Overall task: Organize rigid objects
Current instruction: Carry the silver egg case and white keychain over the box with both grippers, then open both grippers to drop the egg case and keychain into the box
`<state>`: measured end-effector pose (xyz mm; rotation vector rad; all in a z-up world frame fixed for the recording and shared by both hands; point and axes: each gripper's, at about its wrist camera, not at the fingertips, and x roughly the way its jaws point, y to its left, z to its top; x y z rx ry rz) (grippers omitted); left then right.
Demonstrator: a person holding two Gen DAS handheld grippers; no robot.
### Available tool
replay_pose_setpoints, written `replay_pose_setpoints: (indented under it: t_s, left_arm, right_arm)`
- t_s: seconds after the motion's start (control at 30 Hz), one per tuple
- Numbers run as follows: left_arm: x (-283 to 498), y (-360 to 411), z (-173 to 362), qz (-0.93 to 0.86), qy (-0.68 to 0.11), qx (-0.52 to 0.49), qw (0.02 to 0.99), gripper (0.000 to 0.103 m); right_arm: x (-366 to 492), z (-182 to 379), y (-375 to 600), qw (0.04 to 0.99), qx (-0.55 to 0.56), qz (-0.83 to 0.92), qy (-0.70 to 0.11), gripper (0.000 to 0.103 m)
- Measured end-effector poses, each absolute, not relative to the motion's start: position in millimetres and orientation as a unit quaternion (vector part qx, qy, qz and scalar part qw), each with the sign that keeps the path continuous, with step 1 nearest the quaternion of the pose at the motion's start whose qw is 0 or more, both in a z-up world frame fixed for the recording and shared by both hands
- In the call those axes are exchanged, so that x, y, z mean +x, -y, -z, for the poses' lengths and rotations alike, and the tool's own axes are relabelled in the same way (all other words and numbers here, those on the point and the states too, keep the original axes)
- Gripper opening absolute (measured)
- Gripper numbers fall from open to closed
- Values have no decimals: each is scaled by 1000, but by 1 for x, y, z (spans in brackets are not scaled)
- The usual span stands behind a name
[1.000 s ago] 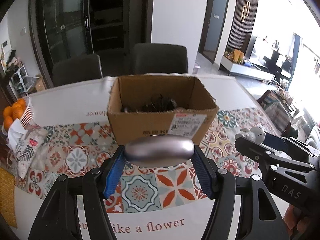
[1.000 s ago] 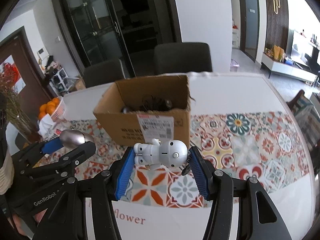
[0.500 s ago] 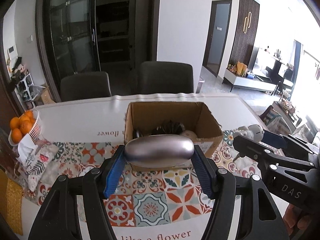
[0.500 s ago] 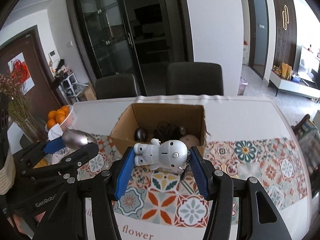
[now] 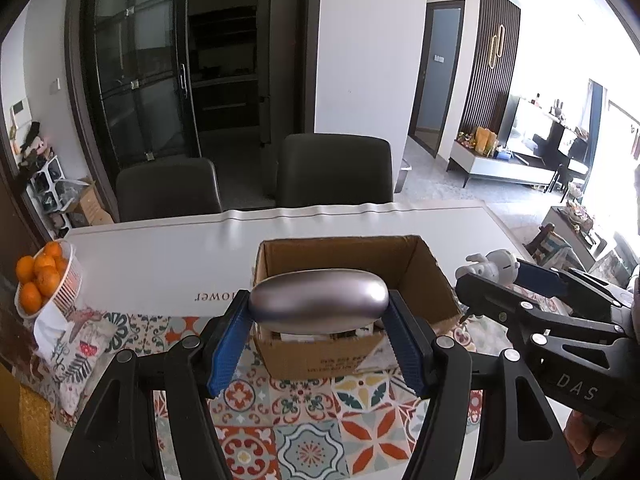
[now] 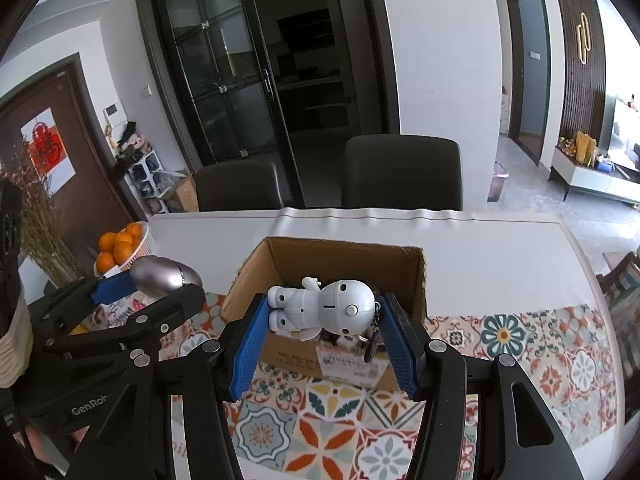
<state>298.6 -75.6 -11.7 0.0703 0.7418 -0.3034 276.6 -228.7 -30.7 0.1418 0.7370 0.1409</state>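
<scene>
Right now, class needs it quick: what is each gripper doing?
Left gripper: closed on the silver oval case.
Right gripper: closed on the white robot figurine.

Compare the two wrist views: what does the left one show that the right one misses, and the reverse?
Only the left wrist view shows the patterned bag beside the fruit basket. Only the right wrist view shows the red wall decoration, dried branches and the robot figure's keyring. Both show the cardboard box, the oranges, two chairs, the left gripper clamping the silver oval object, and the right gripper clamping the white robot figure.
</scene>
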Motion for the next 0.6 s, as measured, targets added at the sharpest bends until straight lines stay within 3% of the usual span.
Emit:
replay_pose_setpoints:
  t_s: [0.6]
  left_arm:
    - [368,93,40,144,-415,47,897,65]
  right_arm:
    - [355,65,245,897,85,-86,-424,56]
